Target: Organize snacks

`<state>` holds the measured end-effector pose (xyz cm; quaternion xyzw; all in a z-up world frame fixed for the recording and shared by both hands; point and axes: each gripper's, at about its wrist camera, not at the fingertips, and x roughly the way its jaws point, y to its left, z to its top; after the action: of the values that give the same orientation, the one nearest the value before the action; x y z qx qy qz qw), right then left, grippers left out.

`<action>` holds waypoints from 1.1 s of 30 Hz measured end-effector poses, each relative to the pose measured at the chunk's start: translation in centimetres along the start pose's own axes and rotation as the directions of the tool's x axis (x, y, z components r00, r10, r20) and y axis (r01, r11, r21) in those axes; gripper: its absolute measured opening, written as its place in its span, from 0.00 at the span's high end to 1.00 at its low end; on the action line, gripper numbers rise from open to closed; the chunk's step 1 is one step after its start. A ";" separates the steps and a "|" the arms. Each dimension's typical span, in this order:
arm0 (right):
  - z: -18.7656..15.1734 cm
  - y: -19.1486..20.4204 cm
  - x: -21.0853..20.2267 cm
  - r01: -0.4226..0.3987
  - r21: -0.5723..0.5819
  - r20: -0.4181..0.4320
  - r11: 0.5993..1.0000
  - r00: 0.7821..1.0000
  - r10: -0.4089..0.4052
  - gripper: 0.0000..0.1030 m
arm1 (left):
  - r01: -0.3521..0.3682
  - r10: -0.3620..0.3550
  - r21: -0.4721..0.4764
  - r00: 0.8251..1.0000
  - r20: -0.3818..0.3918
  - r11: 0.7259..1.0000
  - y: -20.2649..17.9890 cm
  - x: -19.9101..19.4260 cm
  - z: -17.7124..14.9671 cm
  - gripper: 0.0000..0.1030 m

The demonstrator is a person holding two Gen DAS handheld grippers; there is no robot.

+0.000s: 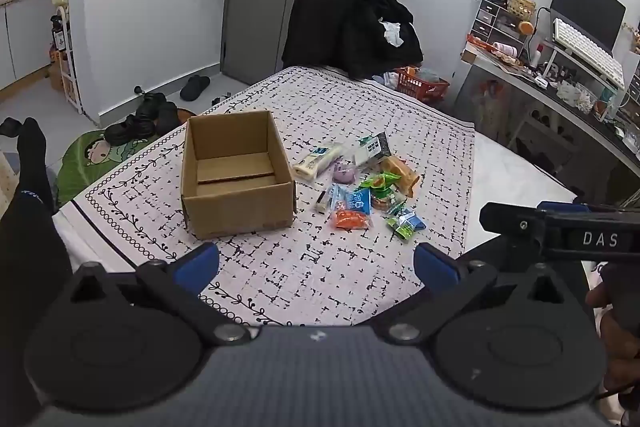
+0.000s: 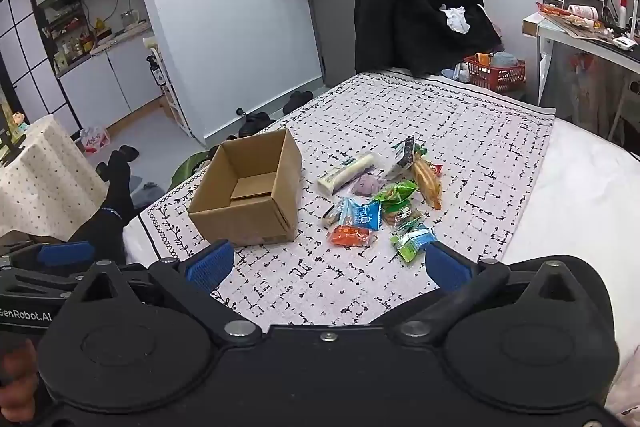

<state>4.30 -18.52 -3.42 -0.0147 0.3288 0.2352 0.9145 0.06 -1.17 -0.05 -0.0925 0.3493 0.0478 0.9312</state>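
Patterned tablecloth (image 1: pixel 340 267), cardboard box (image 1: pixel 236 183), snacks (image 1: pixel 360 187), cluttered bedroom

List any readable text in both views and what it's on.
"DAS": on the right hand-held gripper, seen from the left wrist view.
"GenRobot.AI": on the left hand-held gripper, first letter cut off, seen from the right wrist view.
Snack packets: print too small and blurred to read.
Cardboard box: label on its front unreadable.
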 end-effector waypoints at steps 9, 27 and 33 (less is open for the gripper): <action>0.0 -0.1 0.2 -0.002 -0.008 -0.003 1.000 1.000 0.002 0.00 | 0.023 -0.023 -0.026 1.000 0.004 0.999 0.8 0.0 0.2 0.00; -0.2 0.4 0.2 0.042 -0.020 0.023 0.999 0.999 -0.041 0.00 | 0.027 -0.026 -0.031 1.000 0.015 0.999 1.1 -0.4 0.5 0.00; -0.2 0.1 0.1 0.035 -0.011 0.024 0.999 0.999 -0.034 0.00 | 0.028 -0.027 -0.033 0.999 0.018 0.999 1.1 -0.5 0.6 0.00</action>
<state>4.19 -18.39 -3.66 -0.0229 0.3160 0.2215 0.9223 -0.14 0.04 0.58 -0.1125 0.3389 0.0417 0.9332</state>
